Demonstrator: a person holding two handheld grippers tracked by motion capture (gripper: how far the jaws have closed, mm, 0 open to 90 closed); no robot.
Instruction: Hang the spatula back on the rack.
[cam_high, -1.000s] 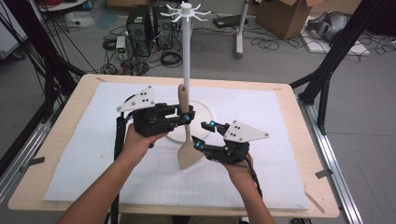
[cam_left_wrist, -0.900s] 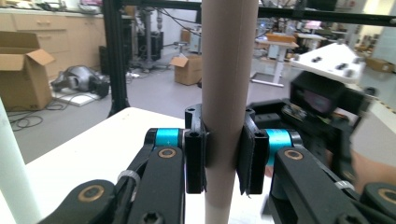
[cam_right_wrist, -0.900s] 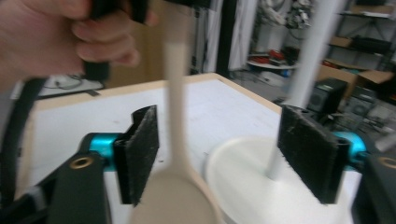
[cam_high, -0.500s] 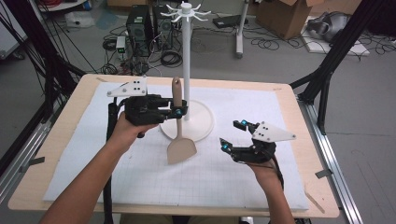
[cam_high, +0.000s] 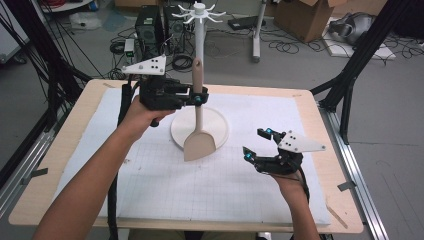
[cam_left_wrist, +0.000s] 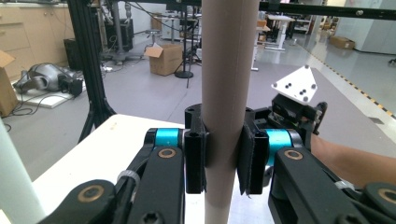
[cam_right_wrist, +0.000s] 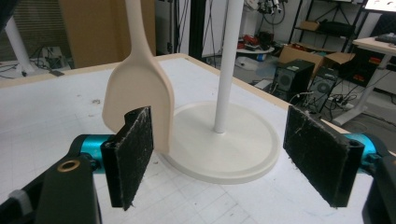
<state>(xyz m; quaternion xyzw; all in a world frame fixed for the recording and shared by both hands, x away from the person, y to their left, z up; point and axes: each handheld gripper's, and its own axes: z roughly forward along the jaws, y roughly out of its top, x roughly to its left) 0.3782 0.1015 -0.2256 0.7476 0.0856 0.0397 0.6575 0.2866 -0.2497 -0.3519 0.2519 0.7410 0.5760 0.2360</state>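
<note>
We hold the spatula (cam_high: 199, 120) upright by its handle in the clamped left gripper (cam_high: 199, 96), blade hanging below; our right gripper (cam_high: 256, 143) stands wide, empty, clear.

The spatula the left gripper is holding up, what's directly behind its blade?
Behind the spatula blade sits the white stand's round base, its pole rising beside it. The blade covers part of the base's front rim. The left gripper clamps the handle.

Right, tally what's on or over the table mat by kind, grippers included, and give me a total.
Spatula, beige, held upright above the mat: 1
Hook stand, white, round base and pole: 1
Grippers: 2, the left gripper shut on the spatula's handle, the right gripper open with nothing between its jaws
Total: 4
</note>
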